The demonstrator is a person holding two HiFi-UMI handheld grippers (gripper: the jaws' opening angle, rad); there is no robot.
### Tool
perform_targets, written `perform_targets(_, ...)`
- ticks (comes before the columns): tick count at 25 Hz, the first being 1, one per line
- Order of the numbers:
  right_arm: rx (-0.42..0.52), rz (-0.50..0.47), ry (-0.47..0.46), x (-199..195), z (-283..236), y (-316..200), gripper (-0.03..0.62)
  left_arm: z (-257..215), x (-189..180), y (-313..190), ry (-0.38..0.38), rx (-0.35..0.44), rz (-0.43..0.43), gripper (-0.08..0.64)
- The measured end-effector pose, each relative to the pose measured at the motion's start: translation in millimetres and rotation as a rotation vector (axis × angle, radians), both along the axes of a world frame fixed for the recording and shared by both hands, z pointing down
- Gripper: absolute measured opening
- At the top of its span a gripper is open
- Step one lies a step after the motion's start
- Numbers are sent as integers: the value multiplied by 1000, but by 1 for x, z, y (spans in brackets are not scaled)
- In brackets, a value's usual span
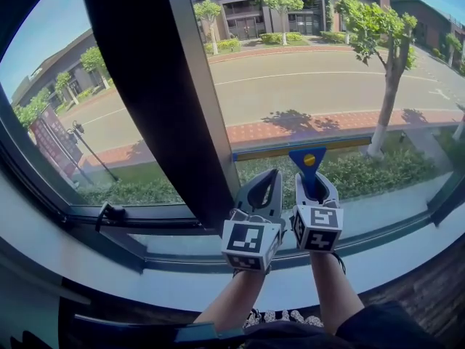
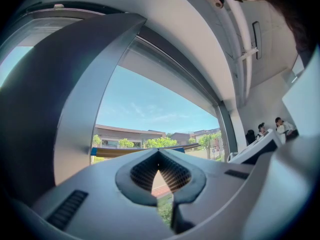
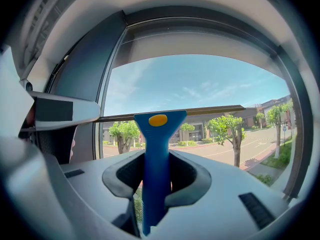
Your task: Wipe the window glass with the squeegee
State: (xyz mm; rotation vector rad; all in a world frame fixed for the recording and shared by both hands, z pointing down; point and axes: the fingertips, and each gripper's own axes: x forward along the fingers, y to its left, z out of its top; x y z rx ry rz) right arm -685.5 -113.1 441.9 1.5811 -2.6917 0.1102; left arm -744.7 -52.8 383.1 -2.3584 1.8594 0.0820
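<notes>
Two bare forearms [image 1: 234, 302] are reaching up side by side from below, each holding one grey gripper towards the clear window glass [image 1: 312, 86]. The two marker cubes are sitting almost touching. The left gripper [image 1: 270, 177] is pointing up beside the dark upright window post [image 1: 145, 86]; its jaws are meeting at the tips with nothing between them. The right gripper [image 1: 313, 186] is clamping the handle of the one blue plastic squeegee [image 1: 307, 160] with a yellow dot, which is standing upright between its jaws. The squeegee's thin blade is stretching level just above both grippers.
</notes>
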Motion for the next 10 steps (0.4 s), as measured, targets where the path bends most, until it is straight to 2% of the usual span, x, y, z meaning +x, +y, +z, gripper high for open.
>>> perform_targets(10, -4, -6, 9, -1, 3, -2, 126, 7, 0, -2, 9, -15, 6, -5)
